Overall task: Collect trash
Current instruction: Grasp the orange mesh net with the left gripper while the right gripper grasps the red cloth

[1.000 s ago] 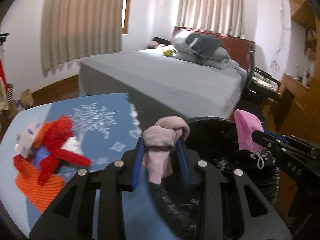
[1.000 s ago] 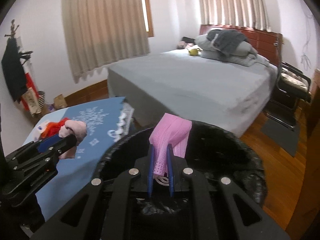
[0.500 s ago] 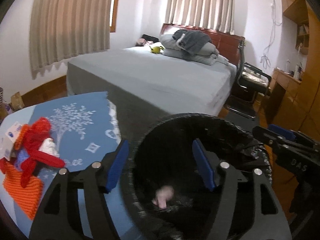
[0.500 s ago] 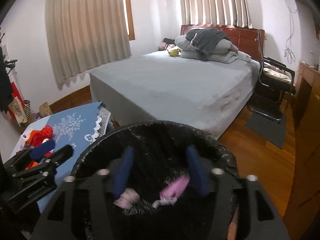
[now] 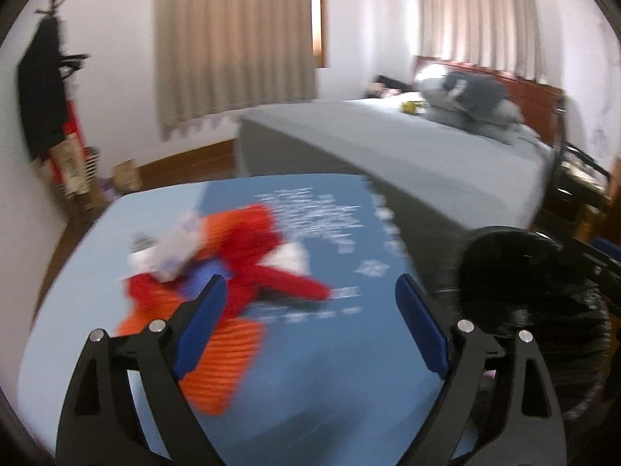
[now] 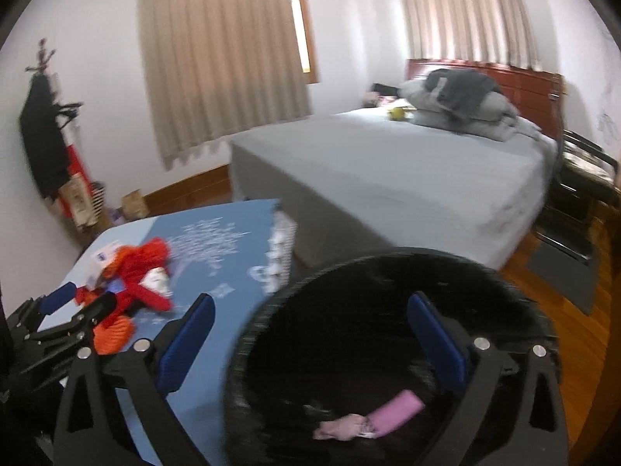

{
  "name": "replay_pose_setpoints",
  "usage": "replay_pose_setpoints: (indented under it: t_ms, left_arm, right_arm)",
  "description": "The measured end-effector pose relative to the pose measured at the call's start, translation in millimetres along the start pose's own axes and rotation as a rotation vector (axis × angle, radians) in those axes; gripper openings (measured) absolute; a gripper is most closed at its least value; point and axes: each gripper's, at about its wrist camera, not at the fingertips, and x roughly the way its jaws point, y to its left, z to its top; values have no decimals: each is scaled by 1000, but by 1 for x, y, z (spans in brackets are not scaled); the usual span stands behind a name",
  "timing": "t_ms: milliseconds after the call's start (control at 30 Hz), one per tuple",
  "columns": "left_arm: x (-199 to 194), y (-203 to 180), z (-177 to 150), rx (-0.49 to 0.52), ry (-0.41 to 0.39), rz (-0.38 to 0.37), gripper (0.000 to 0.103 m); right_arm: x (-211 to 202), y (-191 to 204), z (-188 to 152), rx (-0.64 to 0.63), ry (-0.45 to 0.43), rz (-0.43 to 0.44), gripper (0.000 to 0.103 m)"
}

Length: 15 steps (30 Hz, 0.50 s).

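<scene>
Left gripper: we see the left gripper (image 5: 310, 322) spread wide with nothing between its blue pads; its jaws have just been opening.
Right gripper: the right gripper (image 6: 310, 345) stands at its widest, empty, over the bin (image 6: 388, 272); its jaws have just been opening too.
Trash: a pink mask (image 6: 396, 407) and a pale pink rag (image 6: 341, 429) lie at the bin's bottom, below and between the right pads.
Pile: a red and orange heap (image 5: 248, 256) with white scraps sits on the blue cloth (image 5: 349, 349) just ahead of the left gripper's left pad, blurred.
Edges: the cloth's scalloped edge (image 6: 277, 256) runs just left of the bin rim; the bin (image 5: 524, 272) is to the right of the left gripper, close beside the cloth's right edge.
Open room: bare cloth lies between and ahead of the left pads; beyond the table we see the bed (image 6: 388, 171), and wood floor (image 6: 574, 334) to the right of the bin.
Change: a second ago each gripper pinched its piece above the bin; now both pieces are inside, and the left gripper has swung from the bin to face the pile.
</scene>
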Motion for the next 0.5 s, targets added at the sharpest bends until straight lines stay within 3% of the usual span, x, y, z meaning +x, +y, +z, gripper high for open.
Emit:
replay_pose_setpoints:
  t_ms: [233,500]
  left_arm:
    - [9,79,-18,-101,62,173,86]
    - [34,114,-38,-143,155,209,81]
  right_arm:
    - [22,57,-6,-72,15,104,98]
    - [42,91,-16,-126,50,149,98]
